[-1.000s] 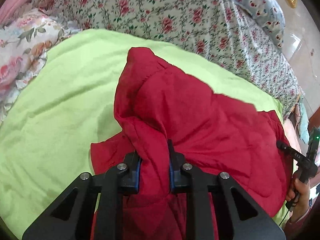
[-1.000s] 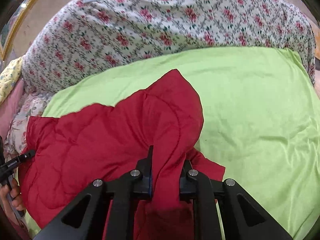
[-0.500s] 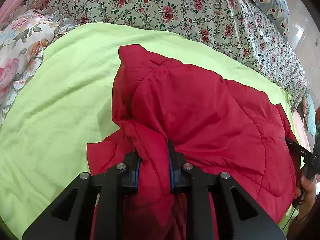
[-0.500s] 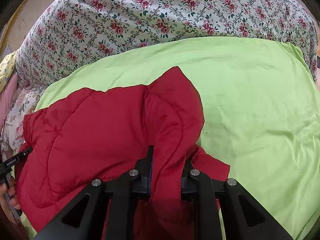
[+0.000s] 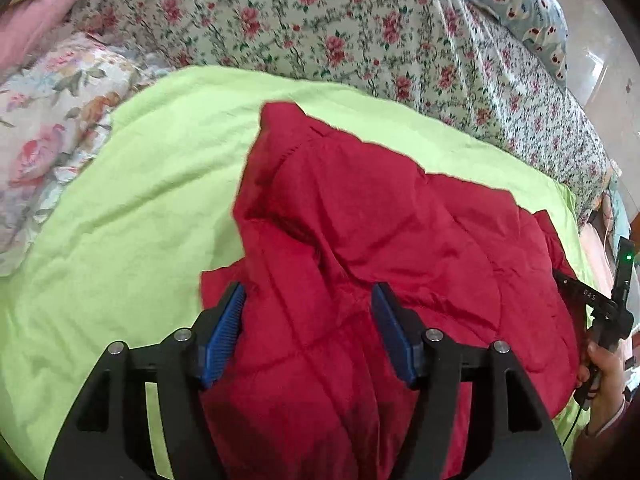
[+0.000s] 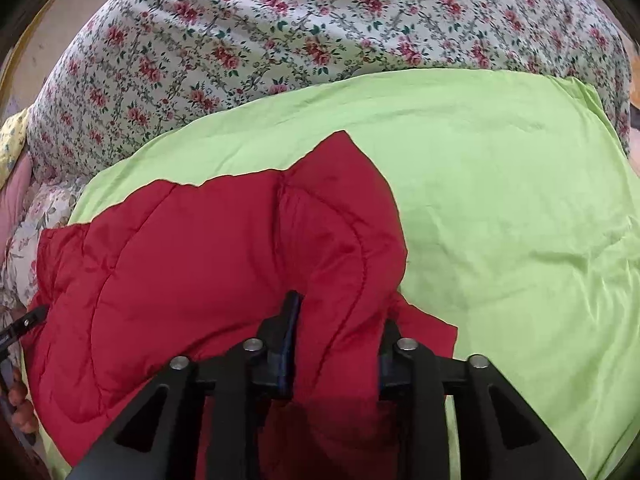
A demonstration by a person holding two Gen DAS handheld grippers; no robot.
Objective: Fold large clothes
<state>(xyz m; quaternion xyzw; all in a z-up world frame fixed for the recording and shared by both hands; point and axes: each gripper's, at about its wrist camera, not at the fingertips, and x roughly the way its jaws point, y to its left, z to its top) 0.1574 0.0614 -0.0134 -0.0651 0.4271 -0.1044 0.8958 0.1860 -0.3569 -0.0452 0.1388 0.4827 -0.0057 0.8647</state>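
Observation:
A red quilted jacket (image 5: 380, 232) lies folded on a lime-green sheet (image 5: 120, 220) spread over a bed. My left gripper (image 5: 309, 292) stands over the jacket's near edge, its jaws opening. The blue pads (image 5: 224, 328) are wide apart, with slack red fabric lying between them. In the right wrist view the same jacket (image 6: 180, 260) fills the lower left. My right gripper (image 6: 340, 312) has its jaws opening too. An upright fold of the jacket still fills the gap and covers the right pad. A hand (image 5: 600, 364) holds the right gripper's handle at the jacket's far right.
A rose-print quilt (image 5: 320, 32) is heaped behind the sheet, with a big-flower pillow (image 5: 48, 120) and a pink pillow (image 5: 28, 28) at the left. A pale blue pillow (image 5: 520, 4) lies far right. Bare green sheet (image 6: 500, 200) stretches right of the jacket.
The left jaws have spread wide and let go of the fold they pinched; the fabric has slumped. The right jaws have parted a little. The jacket's raised top has settled flatter.

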